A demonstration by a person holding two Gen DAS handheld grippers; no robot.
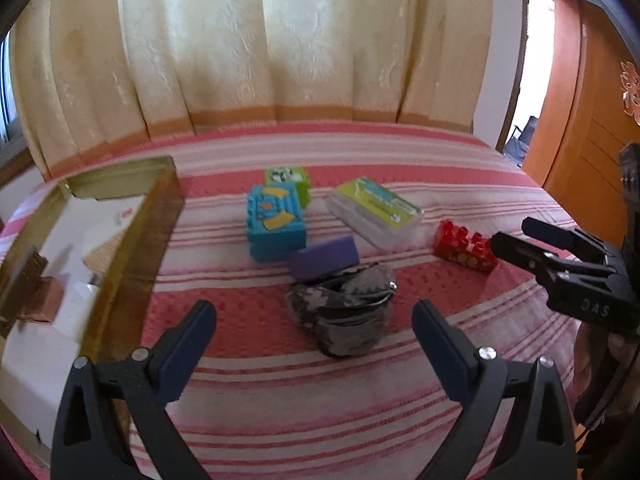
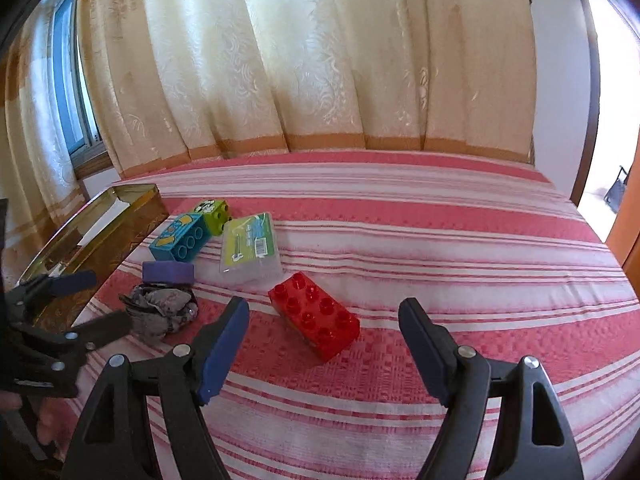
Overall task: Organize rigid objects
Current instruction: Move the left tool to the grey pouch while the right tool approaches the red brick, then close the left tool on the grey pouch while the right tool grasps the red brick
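Cream curtains (image 1: 280,40) behind a bed (image 2: 440,240) spread with a pink and white striped cover. At the left edge, an open gold tin (image 1: 160,216), probably where the loose pieces are meant to go. Scattered near the tin, likely waiting to be sorted: a clear case (image 1: 374,212) with a green label, a blue block (image 1: 276,222) touching a green block (image 1: 290,180) behind it, a red brick (image 2: 316,316) set apart to the right, a purple block (image 1: 324,258) leaning against a grey crumpled bundle (image 1: 344,312). Left gripper (image 1: 314,338) spread wide, empty, hovering just short of the bundle, which sits between and slightly beyond the fingertips, so probably lined up for a pick. Right gripper (image 2: 324,344) also spread, empty, with the red brick lying right between its fingertips, untouched, seemingly the next thing to grasp.
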